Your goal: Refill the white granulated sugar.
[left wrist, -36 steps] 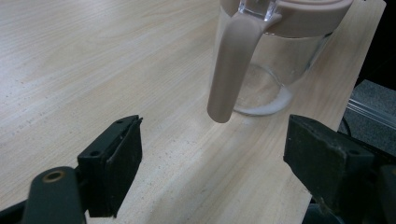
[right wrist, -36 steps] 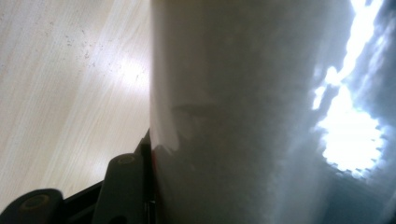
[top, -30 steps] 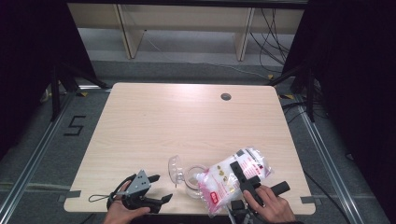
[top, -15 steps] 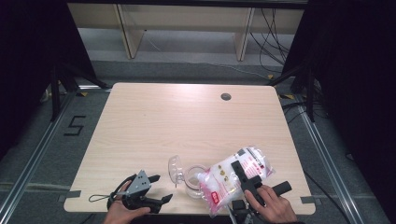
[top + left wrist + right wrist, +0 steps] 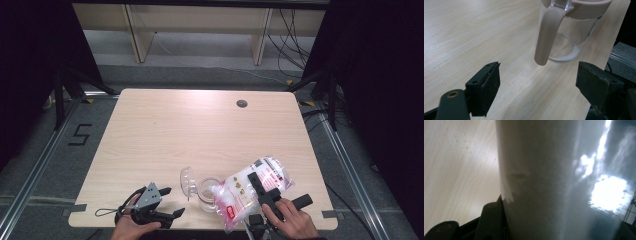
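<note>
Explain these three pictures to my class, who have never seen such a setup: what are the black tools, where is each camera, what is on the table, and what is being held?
A person sits at a wooden table holding a hand-operated two-jaw gripper in each hand; there is no robot arm. The high view looks down from above the person. The other two pictures come from small cameras riding on the grippers, looking along their black jaws.

On the table stands a clear jar with a pinkish rim and handle, its lid flipped open. The left gripper waits beside it, jaws open and holding nothing. The right gripper clamps a plastic bag of white powder, tilted with its lower corner over the jar's mouth. That bag fills the right gripper view, so it looks like a grey blur.
</note>
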Motion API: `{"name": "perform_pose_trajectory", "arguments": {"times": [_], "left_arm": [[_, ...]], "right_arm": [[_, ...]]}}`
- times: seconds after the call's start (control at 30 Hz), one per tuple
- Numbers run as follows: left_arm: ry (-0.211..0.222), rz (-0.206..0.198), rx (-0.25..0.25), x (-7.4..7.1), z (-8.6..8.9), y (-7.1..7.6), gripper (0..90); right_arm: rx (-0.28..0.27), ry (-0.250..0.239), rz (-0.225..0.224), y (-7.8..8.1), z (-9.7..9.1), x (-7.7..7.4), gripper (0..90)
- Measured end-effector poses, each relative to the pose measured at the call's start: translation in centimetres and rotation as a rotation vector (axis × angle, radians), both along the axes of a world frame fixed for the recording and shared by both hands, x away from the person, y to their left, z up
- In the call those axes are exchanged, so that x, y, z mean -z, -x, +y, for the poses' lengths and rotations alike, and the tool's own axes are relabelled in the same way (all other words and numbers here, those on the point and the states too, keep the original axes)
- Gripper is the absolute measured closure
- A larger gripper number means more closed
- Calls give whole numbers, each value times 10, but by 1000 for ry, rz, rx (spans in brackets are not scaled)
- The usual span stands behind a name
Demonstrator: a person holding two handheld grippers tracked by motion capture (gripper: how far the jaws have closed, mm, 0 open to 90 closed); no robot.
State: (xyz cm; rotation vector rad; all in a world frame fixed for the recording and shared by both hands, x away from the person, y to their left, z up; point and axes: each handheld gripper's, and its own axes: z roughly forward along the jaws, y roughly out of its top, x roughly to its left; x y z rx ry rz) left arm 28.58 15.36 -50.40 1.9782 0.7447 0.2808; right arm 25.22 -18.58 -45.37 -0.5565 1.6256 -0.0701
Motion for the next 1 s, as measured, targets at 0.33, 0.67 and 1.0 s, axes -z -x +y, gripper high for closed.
{"name": "perform_pose_trajectory", "arguments": {"times": [0.33, 0.67, 1.0], "left_arm": [[-7, -2, -1, 0, 1, 0, 191], [2, 2, -3, 0, 0, 0, 191], [-6, -1, -3, 0, 0, 0, 191]], "right_arm": [[-21, -8, -10, 0, 0, 1, 520], [-9, 14, 3, 2, 1, -3, 522], [-12, 26, -37, 4, 0, -5, 523]]}}
